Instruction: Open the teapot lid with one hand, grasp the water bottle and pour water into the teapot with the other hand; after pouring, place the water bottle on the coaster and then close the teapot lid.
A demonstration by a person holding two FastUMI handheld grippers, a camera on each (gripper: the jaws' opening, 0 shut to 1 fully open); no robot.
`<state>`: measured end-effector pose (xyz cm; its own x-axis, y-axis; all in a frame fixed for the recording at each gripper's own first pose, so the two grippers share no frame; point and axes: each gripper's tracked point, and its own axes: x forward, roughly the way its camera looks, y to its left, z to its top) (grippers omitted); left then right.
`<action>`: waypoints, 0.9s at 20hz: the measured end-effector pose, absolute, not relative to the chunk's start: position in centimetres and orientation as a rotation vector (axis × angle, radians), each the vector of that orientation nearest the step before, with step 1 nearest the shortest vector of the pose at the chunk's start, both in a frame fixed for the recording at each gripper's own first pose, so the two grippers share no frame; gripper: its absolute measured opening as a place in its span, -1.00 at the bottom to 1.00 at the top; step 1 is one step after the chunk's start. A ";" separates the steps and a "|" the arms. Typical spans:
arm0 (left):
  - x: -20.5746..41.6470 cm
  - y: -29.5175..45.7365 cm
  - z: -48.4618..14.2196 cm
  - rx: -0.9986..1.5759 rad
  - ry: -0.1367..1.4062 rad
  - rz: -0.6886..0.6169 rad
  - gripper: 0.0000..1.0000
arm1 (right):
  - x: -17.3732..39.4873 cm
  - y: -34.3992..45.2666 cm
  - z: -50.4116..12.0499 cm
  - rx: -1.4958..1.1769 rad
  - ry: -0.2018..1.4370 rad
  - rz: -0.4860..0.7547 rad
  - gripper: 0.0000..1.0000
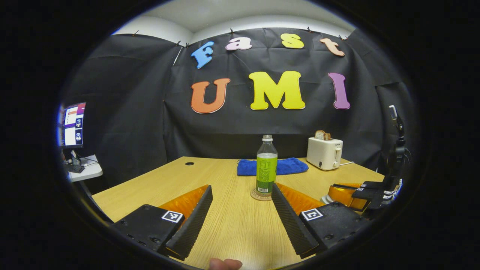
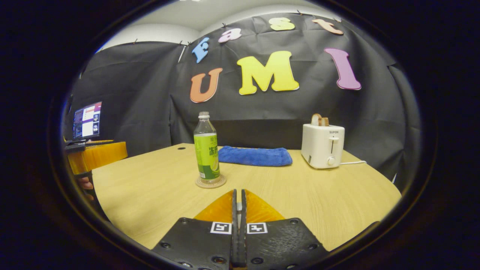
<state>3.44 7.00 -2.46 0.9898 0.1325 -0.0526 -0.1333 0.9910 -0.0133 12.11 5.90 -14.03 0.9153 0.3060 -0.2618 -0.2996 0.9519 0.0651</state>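
Left gripper [image 1: 242, 198] first: jaws spread wide, nothing between them but bare table [image 1: 232, 225], pads touching nothing. A fingertip [image 1: 225, 264] of the holding hand peeks in just under the fingers at the near edge. Plenty of open wood straight ahead in the gap. Just past the tip of its right finger, the bottle [image 1: 266, 165] stands upright on the coaster [image 1: 260, 195], uncapped by the look of it, though that is hard to make out. Off to this gripper's right, near the table edge, the other gripper shows, its fingers together. Beyond the bottle lies a blue towel [image 1: 272, 166], and right of that a toaster [image 1: 324, 153] with bread in it, close to the back wall. Far left, off the table, a monitor [image 1: 72, 124].

Over to the right gripper [image 2: 238, 198]: jaws closed flat against each other, holding nothing, hovering over clear wood. The bottle [image 2: 206, 148] sits ahead and a little to its left on the coaster [image 2: 210, 182]. Wide free tabletop [image 2: 318, 195] ahead and to the right, out to the rounded far edge. Towel [image 2: 255, 156] behind the bottle, toaster [image 2: 322, 145] ahead-right. At far left the left gripper's orange finger backing is visible.
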 end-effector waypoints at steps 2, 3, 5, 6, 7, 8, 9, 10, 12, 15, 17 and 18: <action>3.1 6.7 -2.4 -0.021 0.049 0.126 0.97 | 12.0 5.9 -13.7 0.020 0.267 0.300 -0.92; 3.0 6.6 -2.2 -0.023 0.045 0.121 0.97 | 11.9 5.8 -13.6 0.017 0.262 0.288 -0.91; 2.6 6.2 -2.1 -0.027 0.046 0.112 0.97 | 11.6 5.7 -12.6 0.030 0.239 0.268 -0.84; 2.4 5.9 -2.0 -0.030 0.046 0.107 0.97 | 11.5 5.5 -11.8 0.035 0.221 0.257 -0.83; 2.4 5.5 -1.7 -0.034 0.042 0.098 0.97 | 11.1 5.2 -11.0 0.039 0.204 0.240 -0.48; 2.2 5.0 -1.4 -0.040 0.037 0.084 0.97 | 10.9 4.9 -10.2 0.045 0.194 0.221 -0.29; 2.0 4.6 -1.3 -0.044 0.035 0.075 0.96 | 10.4 4.7 -9.3 0.058 0.180 0.208 0.19; 1.7 4.2 -1.2 -0.048 0.036 0.069 0.96 | 9.8 4.4 -8.4 0.061 0.163 0.189 0.39; 1.4 3.1 -0.5 -0.044 0.021 0.045 0.97 | 8.0 3.8 -6.8 0.044 0.135 0.167 0.78; 1.0 1.8 -0.1 -0.029 0.003 0.017 0.96 | 5.0 2.2 -4.4 0.007 0.084 0.108 0.96; 1.2 1.2 -0.5 -0.021 0.006 0.008 0.96 | 3.2 1.7 -2.9 0.003 0.053 0.073 0.94; 1.1 0.9 -0.5 -0.018 0.008 0.000 0.96 | 2.4 1.6 -2.4 0.000 0.042 0.063 0.96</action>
<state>1.15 0.91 -0.48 1.0000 -0.0001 -0.0075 0.0000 0.9998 -0.0178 2.43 1.57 -2.37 0.9971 0.0633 -0.0421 -0.0633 0.9980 0.0009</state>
